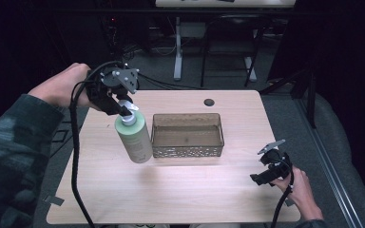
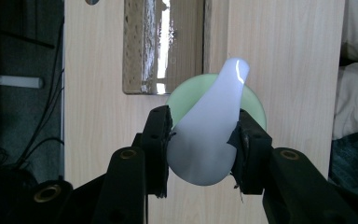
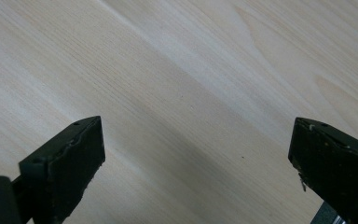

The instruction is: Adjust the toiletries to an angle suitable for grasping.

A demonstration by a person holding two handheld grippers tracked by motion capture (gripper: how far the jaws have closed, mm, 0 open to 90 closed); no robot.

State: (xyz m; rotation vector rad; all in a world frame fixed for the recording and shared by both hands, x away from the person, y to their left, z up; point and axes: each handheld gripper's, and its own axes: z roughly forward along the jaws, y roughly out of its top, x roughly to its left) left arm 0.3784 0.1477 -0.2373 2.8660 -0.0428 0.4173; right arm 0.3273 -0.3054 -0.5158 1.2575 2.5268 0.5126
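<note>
Left tongs (image 1: 123,110) clamped tight, raised, right tongs (image 1: 261,176) spread wide, low

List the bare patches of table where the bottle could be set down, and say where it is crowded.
Free: the front strip of the table between the basket and the near edge; the right side, between basket and right tongs; the far strip behind the basket. Crowded: left of the basket, where the left tongs hold the bottle.

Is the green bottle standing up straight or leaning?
Leaning. The green bottle tilts, its white pump top clamped by the left hand-held gripper.
</note>
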